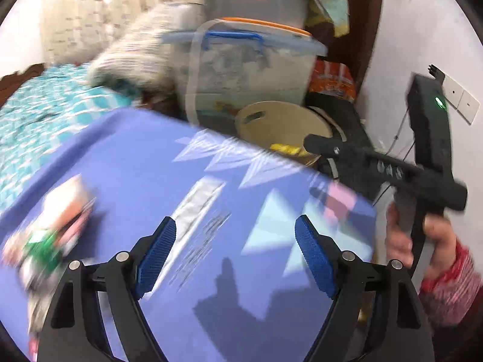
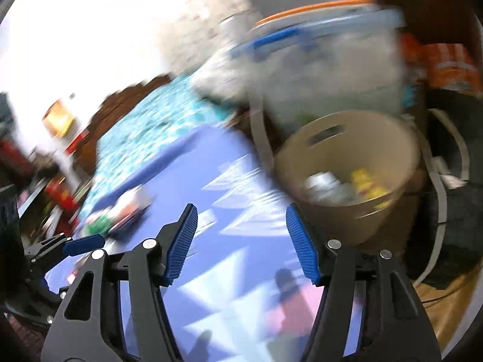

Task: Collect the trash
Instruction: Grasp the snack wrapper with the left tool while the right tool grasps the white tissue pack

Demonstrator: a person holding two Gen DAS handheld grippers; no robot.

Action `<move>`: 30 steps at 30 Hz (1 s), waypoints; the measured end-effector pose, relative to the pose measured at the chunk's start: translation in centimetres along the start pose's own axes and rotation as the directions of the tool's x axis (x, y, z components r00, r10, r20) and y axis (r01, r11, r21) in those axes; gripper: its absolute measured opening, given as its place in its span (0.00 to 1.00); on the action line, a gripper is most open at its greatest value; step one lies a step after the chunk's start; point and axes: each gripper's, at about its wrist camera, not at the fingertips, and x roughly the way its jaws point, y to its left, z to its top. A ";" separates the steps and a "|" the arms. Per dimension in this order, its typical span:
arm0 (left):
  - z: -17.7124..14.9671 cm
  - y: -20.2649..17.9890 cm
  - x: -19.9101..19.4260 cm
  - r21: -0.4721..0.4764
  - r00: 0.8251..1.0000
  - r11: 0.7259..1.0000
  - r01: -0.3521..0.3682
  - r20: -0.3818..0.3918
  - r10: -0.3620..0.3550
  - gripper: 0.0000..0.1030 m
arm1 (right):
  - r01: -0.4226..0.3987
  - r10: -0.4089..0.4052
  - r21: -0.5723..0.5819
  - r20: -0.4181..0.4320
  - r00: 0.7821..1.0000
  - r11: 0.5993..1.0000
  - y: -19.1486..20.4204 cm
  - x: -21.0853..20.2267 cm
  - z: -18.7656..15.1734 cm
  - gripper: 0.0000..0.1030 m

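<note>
A crumpled wrapper [image 1: 48,235], white with green and reddish-pink print, lies on the purple patterned surface [image 1: 145,163] off to my left, blurred in both views so I cannot read its print or exact shape. Past the far right edge of that surface stands my beige round bin [image 2: 347,163], upright and open-topped with a slot handle cut in its wall. Inside it rest a yellow piece [image 2: 366,184] and a silvery-white piece [image 2: 324,185] of trash.
</note>
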 end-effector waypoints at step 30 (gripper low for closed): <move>-12.8 23.1 -3.5 -0.216 0.910 0.898 -0.382 -0.258 0.325 0.21 | -0.331 0.216 -0.205 -0.438 0.872 0.921 22.4 16.4 -6.6 0.57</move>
